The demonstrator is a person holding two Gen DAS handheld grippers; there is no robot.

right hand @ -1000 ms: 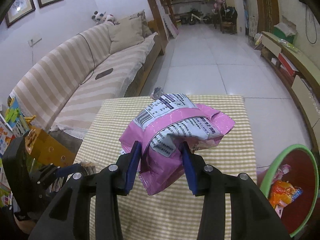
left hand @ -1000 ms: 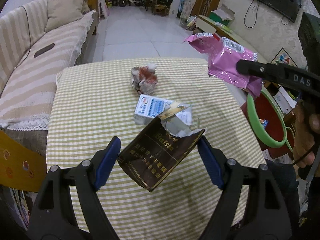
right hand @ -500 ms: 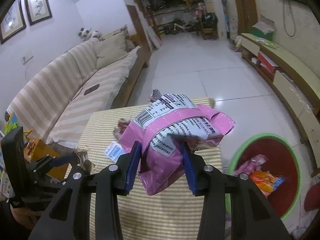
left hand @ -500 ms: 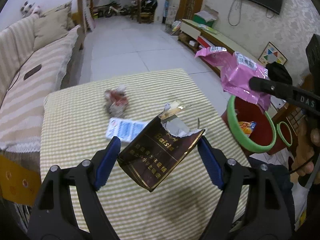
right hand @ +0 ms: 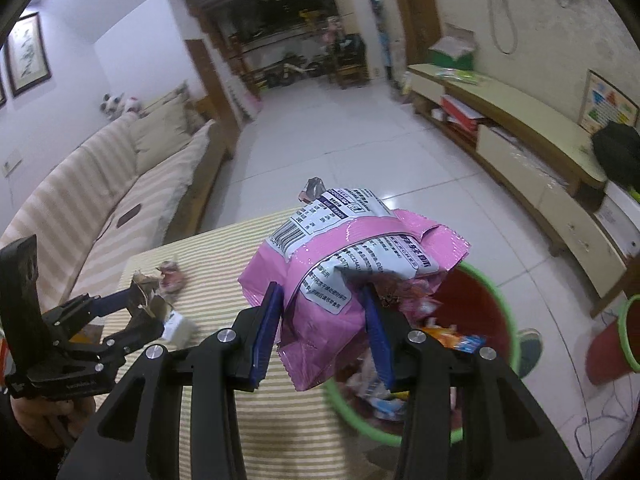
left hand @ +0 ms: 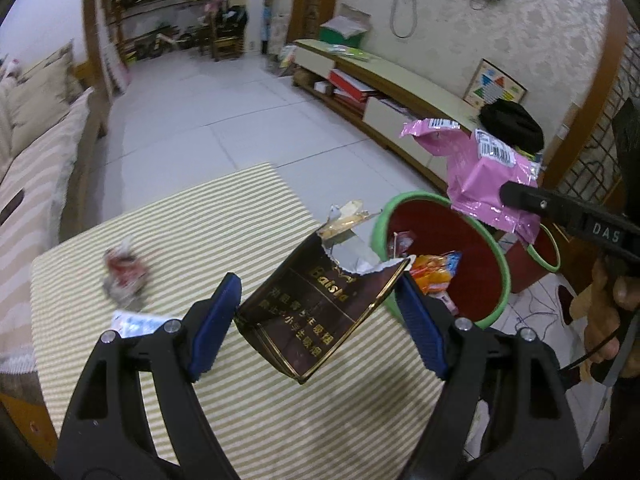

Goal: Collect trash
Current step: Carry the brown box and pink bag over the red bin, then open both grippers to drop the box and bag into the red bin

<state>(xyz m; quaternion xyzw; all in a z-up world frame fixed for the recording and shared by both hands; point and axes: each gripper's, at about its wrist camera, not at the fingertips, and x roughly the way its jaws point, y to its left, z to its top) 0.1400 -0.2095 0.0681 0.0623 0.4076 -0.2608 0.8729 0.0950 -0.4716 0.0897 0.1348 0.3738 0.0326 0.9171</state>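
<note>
My left gripper [left hand: 320,316] is shut on a torn dark brown box [left hand: 316,312] with gold print, held above the table's right edge. My right gripper [right hand: 324,328] is shut on a crumpled pink snack bag [right hand: 348,268], which hangs over the red bin with a green rim [right hand: 502,304]. In the left wrist view the same pink bag [left hand: 480,176] sits above the bin [left hand: 500,276], which holds several wrappers. A crumpled red and white wrapper [left hand: 122,274] and a blue and white carton [left hand: 134,322] lie on the striped tablecloth [left hand: 180,240].
A striped sofa [right hand: 92,204] runs along the left. A low TV cabinet [left hand: 400,100] lines the right wall. A second, smaller green-rimmed bin [right hand: 624,340] stands right of the big one. White tiled floor [right hand: 340,136] lies beyond the table. A person's hand [left hand: 608,320] holds the right gripper.
Both grippers have swung to the right with their loads. The pink bag now hangs over the bin, and the brown box has come to the table's right edge beside it.
</note>
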